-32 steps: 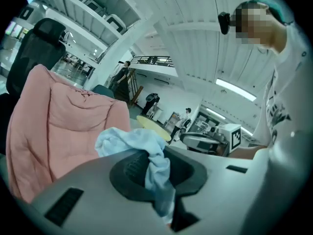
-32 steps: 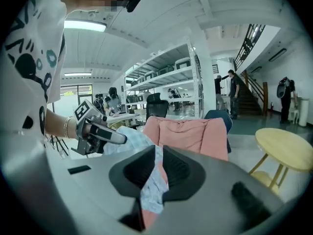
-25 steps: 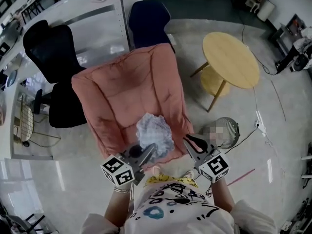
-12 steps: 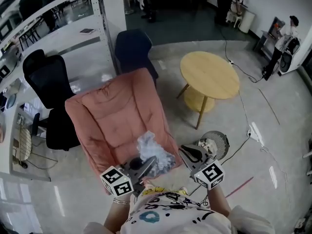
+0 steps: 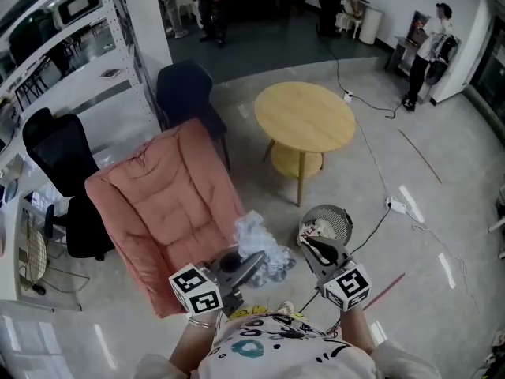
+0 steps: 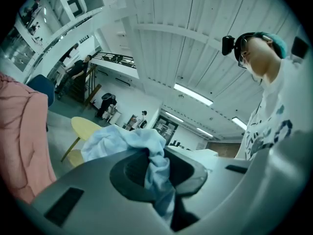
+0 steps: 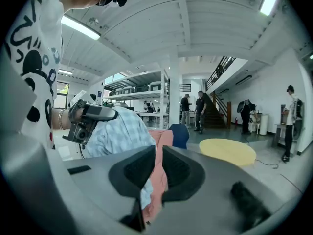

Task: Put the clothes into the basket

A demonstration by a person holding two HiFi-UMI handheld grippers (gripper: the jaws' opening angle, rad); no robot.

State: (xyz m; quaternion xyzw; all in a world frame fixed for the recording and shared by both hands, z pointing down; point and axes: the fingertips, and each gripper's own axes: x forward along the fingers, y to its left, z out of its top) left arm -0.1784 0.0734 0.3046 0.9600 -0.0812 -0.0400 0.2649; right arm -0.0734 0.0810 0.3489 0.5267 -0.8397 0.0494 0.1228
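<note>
A pale blue checked garment [image 5: 260, 247] hangs bunched from my left gripper [image 5: 246, 264], whose jaws are shut on it, just off the front right corner of the pink armchair [image 5: 162, 204]. In the left gripper view the cloth [image 6: 146, 151] fills the gap between the jaws and drapes over them. The round wire basket [image 5: 341, 214] stands on the floor to the right, with some cloth inside. My right gripper [image 5: 309, 243] hovers just in front of the basket, its jaws a narrow gap apart with nothing between them. The right gripper view shows the left gripper [image 7: 90, 119] carrying the garment [image 7: 122, 133].
A round yellow wooden table [image 5: 304, 117] stands beyond the basket. Behind the armchair are a dark blue chair [image 5: 185, 93], a black office chair [image 5: 59, 160] and white shelving [image 5: 71, 46]. Cables [image 5: 371, 172] run across the floor. People stand at the far end of the room.
The garment has left the armchair's seat and moved right with the left gripper. Both grippers and the head have swung right, bringing the basket close to the right gripper.
</note>
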